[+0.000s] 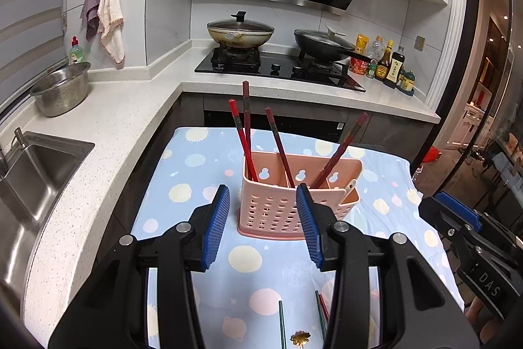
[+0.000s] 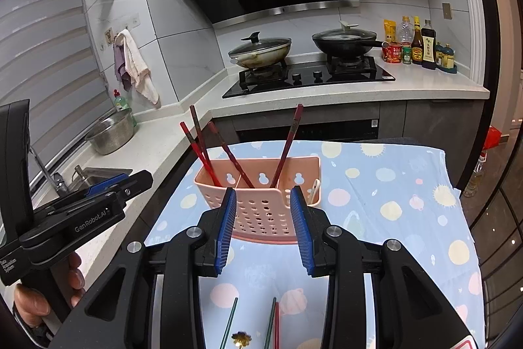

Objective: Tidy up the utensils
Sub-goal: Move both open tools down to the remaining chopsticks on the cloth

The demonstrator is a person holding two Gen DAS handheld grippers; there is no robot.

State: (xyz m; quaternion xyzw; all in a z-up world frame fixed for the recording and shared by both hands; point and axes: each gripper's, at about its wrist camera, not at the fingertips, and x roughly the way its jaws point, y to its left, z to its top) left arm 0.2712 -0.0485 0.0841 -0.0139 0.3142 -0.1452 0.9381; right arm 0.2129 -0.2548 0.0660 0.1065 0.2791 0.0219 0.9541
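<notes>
A pink perforated utensil holder (image 1: 278,201) (image 2: 261,205) stands on the blue patterned cloth (image 1: 196,172) (image 2: 392,195). Several red chopsticks (image 1: 243,139) (image 2: 201,152) lean in its compartments, and a white utensil handle (image 1: 350,185) (image 2: 314,187) sits at its right end. My left gripper (image 1: 263,224) is open and empty, just in front of the holder. My right gripper (image 2: 263,228) is open and empty, also in front of it. On the cloth near me lie green chopsticks (image 1: 281,324) (image 2: 228,322), a red chopstick (image 2: 277,324) and a gold flower-shaped utensil end (image 1: 300,339) (image 2: 241,339).
A counter runs left with a steel sink (image 1: 36,172) and a steel colander (image 1: 62,89) (image 2: 111,133). Behind is a hob (image 1: 278,67) (image 2: 310,77) with two lidded pans and sauce bottles (image 1: 389,64) (image 2: 421,44). The right gripper shows at the left view's right edge (image 1: 464,228).
</notes>
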